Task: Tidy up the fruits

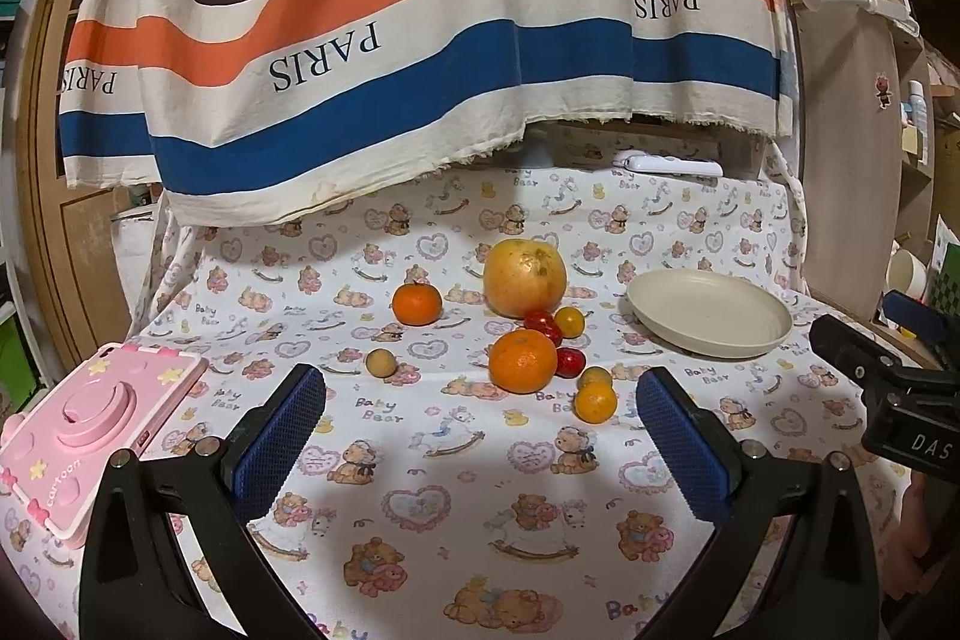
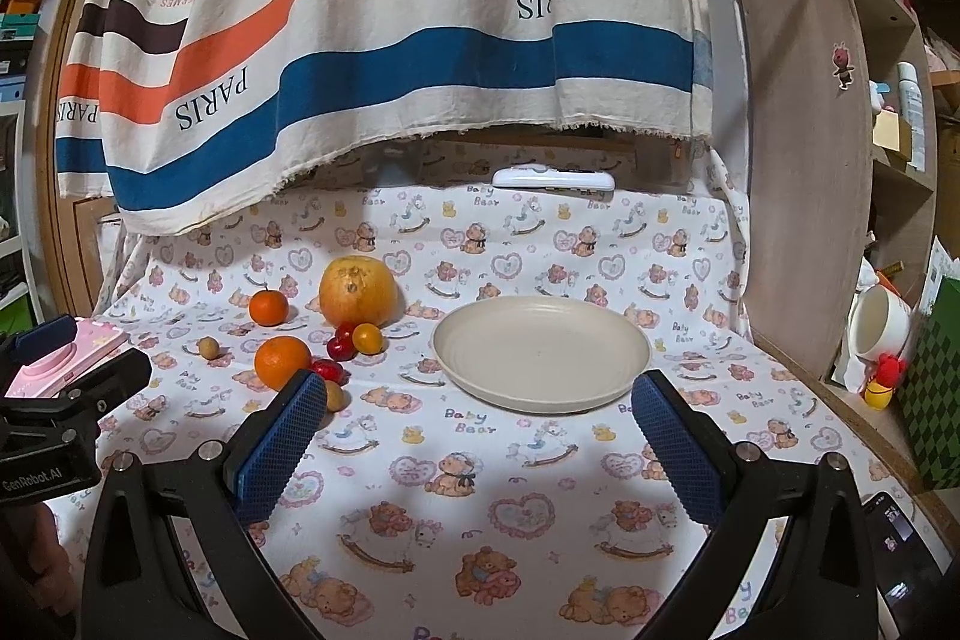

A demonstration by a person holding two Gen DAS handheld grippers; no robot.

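Observation:
A loose group of fruit lies on the bear-print cloth: a big yellow grapefruit (image 1: 525,278) (image 2: 358,291), a near orange (image 1: 522,361) (image 2: 282,362), a smaller far orange (image 1: 417,304) (image 2: 268,308), red and yellow cherry tomatoes (image 1: 552,325) (image 2: 354,340), a small kumquat (image 1: 596,402) and a tan longan (image 1: 381,362) (image 2: 208,347). An empty beige plate (image 1: 708,311) (image 2: 540,349) sits to their right. My left gripper (image 1: 483,436) is open, short of the fruit, holding nothing. My right gripper (image 2: 480,430) is open in front of the plate, empty.
A pink toy camera (image 1: 90,436) (image 2: 66,358) lies at the cloth's left edge. A striped PARIS curtain (image 1: 420,40) hangs over the back. A white remote (image 2: 553,178) rests at the rear. A wooden panel (image 2: 804,196) and shelves stand right; a phone (image 2: 900,538) lies near right.

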